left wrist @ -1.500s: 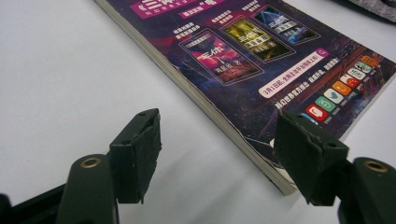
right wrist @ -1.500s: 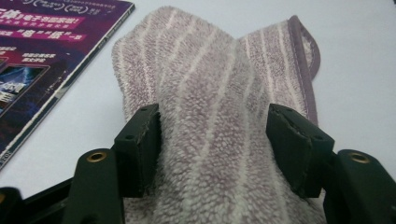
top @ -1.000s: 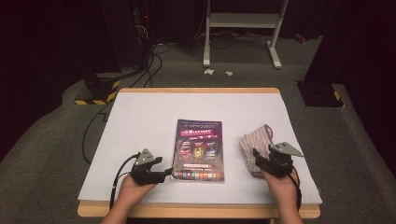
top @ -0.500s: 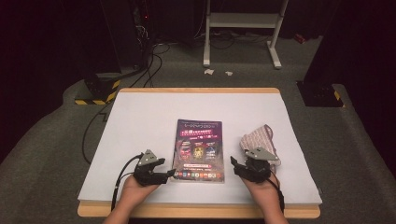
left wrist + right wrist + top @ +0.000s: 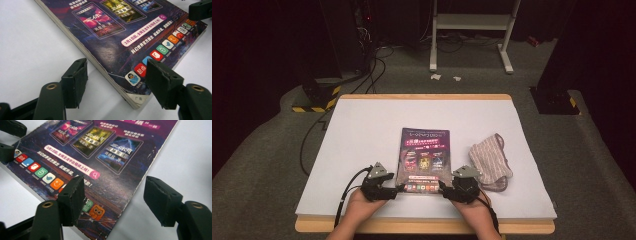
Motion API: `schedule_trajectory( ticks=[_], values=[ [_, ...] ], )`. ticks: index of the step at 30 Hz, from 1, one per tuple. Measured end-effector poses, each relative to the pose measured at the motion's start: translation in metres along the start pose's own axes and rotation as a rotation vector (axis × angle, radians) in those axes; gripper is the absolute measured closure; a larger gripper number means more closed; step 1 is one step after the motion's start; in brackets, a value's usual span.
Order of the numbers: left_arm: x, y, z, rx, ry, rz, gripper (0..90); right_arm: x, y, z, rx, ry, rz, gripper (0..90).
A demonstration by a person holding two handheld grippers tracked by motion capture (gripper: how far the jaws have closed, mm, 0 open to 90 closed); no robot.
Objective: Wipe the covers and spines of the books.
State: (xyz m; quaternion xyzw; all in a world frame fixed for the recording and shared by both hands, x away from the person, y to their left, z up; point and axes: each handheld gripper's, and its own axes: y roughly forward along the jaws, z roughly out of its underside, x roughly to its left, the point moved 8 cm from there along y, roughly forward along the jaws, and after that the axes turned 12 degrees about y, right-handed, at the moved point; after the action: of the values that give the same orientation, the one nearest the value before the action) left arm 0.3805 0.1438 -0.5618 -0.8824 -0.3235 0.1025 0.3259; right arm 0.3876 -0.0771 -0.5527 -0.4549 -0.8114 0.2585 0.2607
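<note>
The book (image 5: 424, 159) lies flat on the white worktop (image 5: 362, 130), near its front edge and a little right of centre, its long axis running from 6 to 12 o'clock in the high view, title end at 12. The left gripper (image 5: 396, 189) sits at the book's 7 o'clock corner, jaws wide apart and straddling that corner (image 5: 135, 100) without pressing; they have just been closing slightly. The right gripper (image 5: 443, 190) sits at the 5 o'clock corner, jaws spread across the edge (image 5: 125, 212), holding nothing, having just been opening. A striped cloth (image 5: 490, 161) lies at the book's 3 o'clock.
</note>
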Motion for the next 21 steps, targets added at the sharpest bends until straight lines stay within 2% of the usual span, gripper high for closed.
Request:
schedule_trajectory(
  ticks=[8, 12, 16, 21],
  values=[
    [0.000, 0.000, 0.001, -0.005, -0.022, 0.010, 35.9, 0.001, 0.004, 0.008, 0.038, 0.014, -0.015, 33.2],
    [-0.006, 0.001, 0.000, -0.016, -0.006, 0.034, 39.1, -0.001, 0.004, 0.008, 0.033, 0.011, -0.005, 32.9],
    [-0.008, 0.002, -0.002, -0.011, -0.002, 0.017, 39.5, -0.005, 0.004, 0.007, 0.031, 0.023, -0.001, 32.6],
    [-0.015, 0.007, -0.006, -0.010, 0.013, 0.026, 40.6, -0.011, 0.003, 0.007, 0.027, 0.036, 0.011, 32.8]
  ],
)
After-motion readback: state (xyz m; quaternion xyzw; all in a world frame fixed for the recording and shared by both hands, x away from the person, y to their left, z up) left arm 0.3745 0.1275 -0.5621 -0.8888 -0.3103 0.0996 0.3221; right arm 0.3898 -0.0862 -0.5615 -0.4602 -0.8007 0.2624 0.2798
